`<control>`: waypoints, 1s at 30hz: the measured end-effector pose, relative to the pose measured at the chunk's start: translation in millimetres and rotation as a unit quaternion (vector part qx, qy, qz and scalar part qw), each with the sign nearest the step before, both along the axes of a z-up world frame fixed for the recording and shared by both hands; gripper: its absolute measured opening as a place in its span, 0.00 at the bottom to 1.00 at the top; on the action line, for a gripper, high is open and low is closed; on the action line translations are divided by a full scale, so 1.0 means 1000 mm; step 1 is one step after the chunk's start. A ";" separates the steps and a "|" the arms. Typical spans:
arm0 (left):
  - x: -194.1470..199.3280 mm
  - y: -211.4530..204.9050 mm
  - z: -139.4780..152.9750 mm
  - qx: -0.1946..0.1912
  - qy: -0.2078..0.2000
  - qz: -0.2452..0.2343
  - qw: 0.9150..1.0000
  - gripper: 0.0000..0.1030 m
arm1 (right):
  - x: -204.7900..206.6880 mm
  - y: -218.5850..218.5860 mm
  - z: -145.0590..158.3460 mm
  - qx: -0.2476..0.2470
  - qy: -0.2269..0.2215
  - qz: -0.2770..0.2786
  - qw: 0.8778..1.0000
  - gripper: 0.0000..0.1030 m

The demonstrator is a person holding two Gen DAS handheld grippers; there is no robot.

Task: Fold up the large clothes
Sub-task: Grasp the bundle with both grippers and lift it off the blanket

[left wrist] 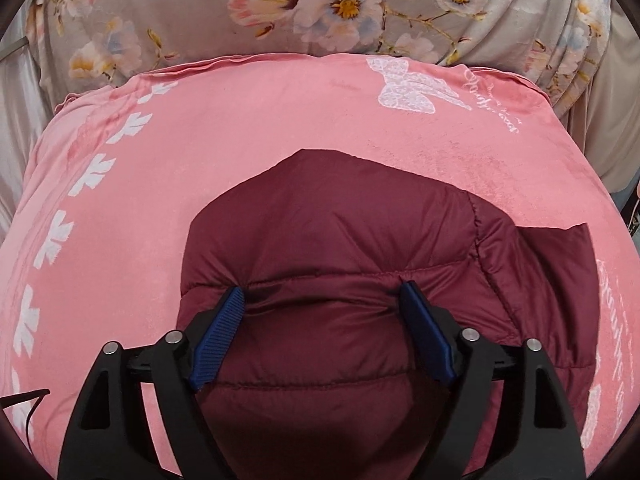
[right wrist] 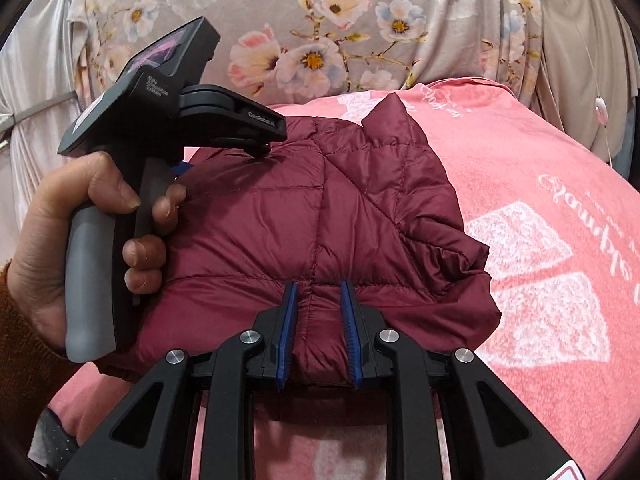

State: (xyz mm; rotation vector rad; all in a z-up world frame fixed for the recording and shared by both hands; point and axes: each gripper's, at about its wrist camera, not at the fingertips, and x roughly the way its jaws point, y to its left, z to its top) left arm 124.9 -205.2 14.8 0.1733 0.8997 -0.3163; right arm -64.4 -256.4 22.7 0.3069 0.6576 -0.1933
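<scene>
A: Jacket (left wrist: 332, 240) is lying puffy on the pink blanket (left wrist: 160, 184), already folded into a compact bundle?

B: Seemingly. Left gripper (left wrist: 322, 300) is straddling it, fingers spread; right gripper (right wrist: 318, 292) is pinching a ridge between its fingers. Flattening is probably remaining.

My left gripper (left wrist: 322, 294) has its jaws spread wide; my right gripper (right wrist: 319, 288) is pinched nearly closed, level with my left hand (right wrist: 80, 240).
</scene>
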 end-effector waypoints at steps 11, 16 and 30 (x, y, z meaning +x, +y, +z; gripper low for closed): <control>-0.024 0.149 0.037 -0.253 0.109 0.048 0.960 0.93 | -0.009 -0.074 0.036 0.073 -0.024 -0.075 0.994 0.69; -0.045 0.167 0.004 -0.285 0.174 0.049 0.941 0.93 | 0.005 -0.091 -0.007 0.166 0.025 -0.066 0.984 0.69; -0.041 0.130 -0.048 -0.347 0.259 -0.004 0.902 0.79 | 0.028 -0.085 -0.034 0.261 0.018 -0.028 0.965 0.36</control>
